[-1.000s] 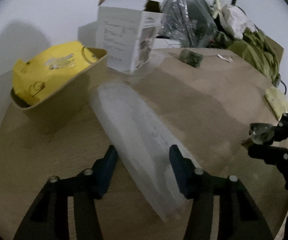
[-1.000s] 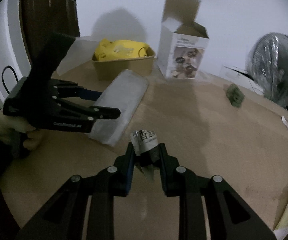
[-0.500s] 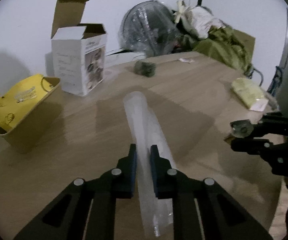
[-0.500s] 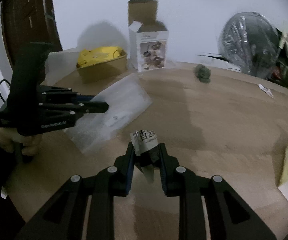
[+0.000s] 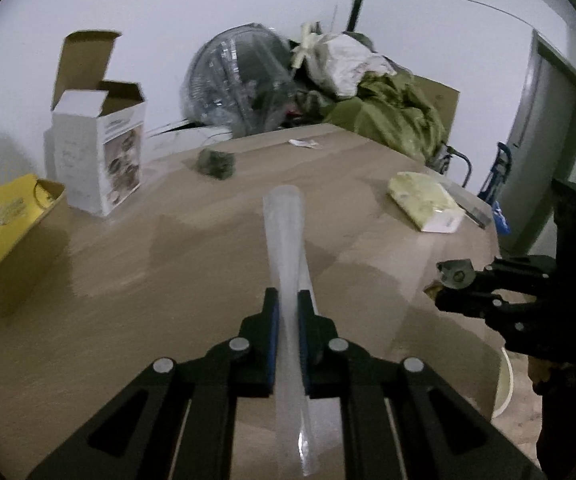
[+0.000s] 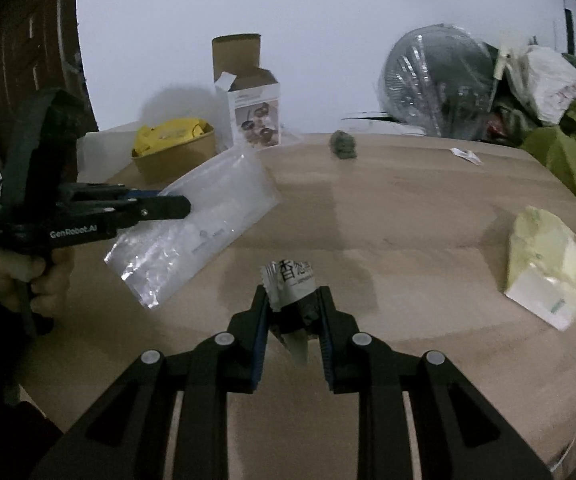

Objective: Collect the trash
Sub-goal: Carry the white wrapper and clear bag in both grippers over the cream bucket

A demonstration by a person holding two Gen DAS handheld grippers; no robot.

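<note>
My left gripper (image 5: 287, 300) is shut on a clear plastic bag (image 5: 286, 240), held edge-on above the wooden table (image 5: 168, 248). In the right wrist view the same bag (image 6: 204, 220) hangs flat from the left gripper (image 6: 184, 206). My right gripper (image 6: 292, 300) is shut on a crumpled printed wrapper (image 6: 289, 280); it also shows at the right of the left wrist view (image 5: 443, 286). A dark green crumpled wad (image 6: 343, 145), a small white scrap (image 6: 467, 156) and a yellow-white packet (image 6: 543, 272) lie on the table.
A brown tub holding a yellow bag (image 6: 176, 144) and an open white carton (image 6: 254, 110) stand at the back left. A wrapped fan (image 6: 439, 84) and a pile of bags and green cloth (image 6: 559, 120) sit behind the table. A white bucket rim (image 5: 503, 384) shows past the table's edge.
My left gripper closed on the clear bag, lifted it off the table and swung rightward. My right gripper kept its wrapper and turned right, bringing the yellow packet into view.
</note>
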